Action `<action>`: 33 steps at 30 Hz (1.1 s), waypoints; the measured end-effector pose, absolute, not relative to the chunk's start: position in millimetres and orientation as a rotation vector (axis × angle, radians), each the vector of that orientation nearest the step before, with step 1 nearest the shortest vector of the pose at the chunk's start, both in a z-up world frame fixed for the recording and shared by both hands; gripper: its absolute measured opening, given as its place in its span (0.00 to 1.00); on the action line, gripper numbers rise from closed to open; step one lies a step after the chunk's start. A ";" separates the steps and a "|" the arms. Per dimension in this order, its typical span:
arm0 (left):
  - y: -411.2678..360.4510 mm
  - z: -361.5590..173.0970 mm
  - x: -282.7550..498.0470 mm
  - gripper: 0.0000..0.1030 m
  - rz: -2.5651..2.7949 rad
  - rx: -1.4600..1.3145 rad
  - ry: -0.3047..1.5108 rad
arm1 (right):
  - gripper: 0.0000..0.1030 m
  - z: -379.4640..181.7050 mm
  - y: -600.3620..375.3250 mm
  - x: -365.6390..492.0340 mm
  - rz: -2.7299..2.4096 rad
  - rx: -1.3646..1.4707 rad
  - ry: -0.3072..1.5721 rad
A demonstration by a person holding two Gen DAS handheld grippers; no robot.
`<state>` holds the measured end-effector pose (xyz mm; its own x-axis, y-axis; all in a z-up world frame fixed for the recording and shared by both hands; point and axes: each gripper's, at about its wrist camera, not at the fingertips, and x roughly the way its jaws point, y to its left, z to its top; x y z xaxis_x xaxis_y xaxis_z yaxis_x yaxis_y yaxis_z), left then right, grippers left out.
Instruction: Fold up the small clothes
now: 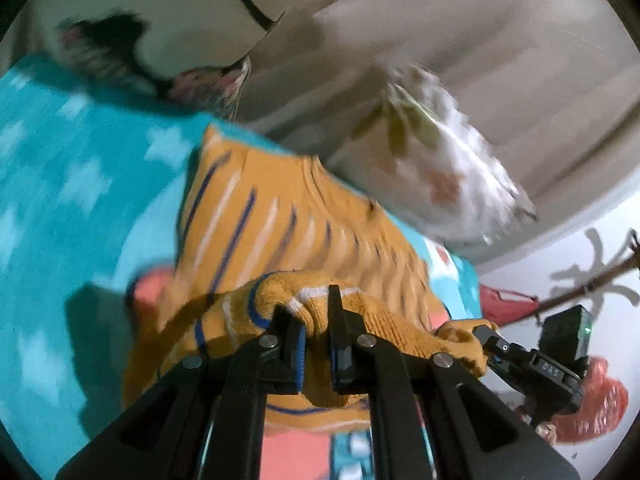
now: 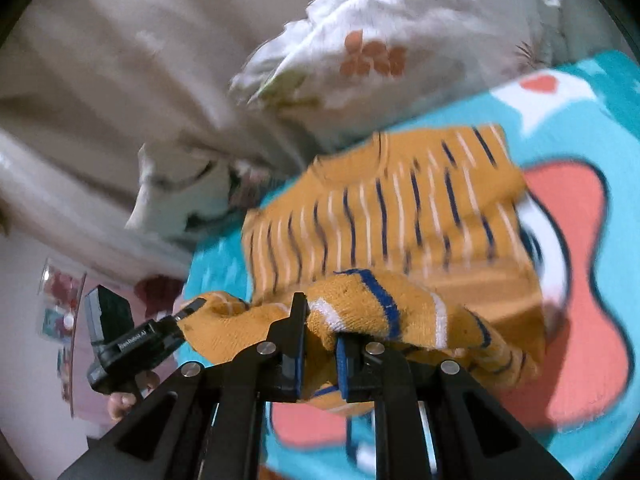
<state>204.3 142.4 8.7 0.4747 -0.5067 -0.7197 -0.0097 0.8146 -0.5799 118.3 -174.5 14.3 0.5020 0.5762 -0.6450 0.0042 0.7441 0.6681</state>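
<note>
A small mustard-yellow knit sweater [image 1: 280, 216] with blue and white stripes lies on a turquoise blanket [image 1: 72, 184]. It also shows in the right wrist view [image 2: 384, 208]. My left gripper [image 1: 316, 332] is shut on a bunched edge of the sweater and lifts it. My right gripper [image 2: 320, 340] is shut on the opposite bunched edge. Each gripper shows in the other's view, the right one [image 1: 486, 340] at the sweater's right corner, the left one [image 2: 188, 312] at its left corner. The held edge is raised over the rest of the sweater.
The turquoise blanket [image 2: 600, 128] has coral and white cartoon shapes. A white floral quilt [image 2: 384, 40] and beige bedding [image 1: 500, 60] lie beyond the sweater. A pale wall and red items [image 1: 592, 400] are at the side.
</note>
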 end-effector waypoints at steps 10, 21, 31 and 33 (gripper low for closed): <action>126.9 -54.9 330.6 0.20 -0.388 -0.587 1.157 | 0.21 -62.7 -209.5 283.0 0.175 0.799 1.128; 170.5 -40.1 305.0 0.56 -0.263 -0.811 1.052 | 0.61 -84.3 -290.5 286.2 0.048 1.167 0.968; 164.0 -12.6 143.8 0.69 -0.028 -0.666 1.043 | 0.61 -32.0 -224.9 209.1 0.262 0.634 1.031; 160.8 -16.5 113.2 0.69 0.006 -0.642 1.054 | 0.61 -53.0 -217.3 198.6 0.278 0.597 1.089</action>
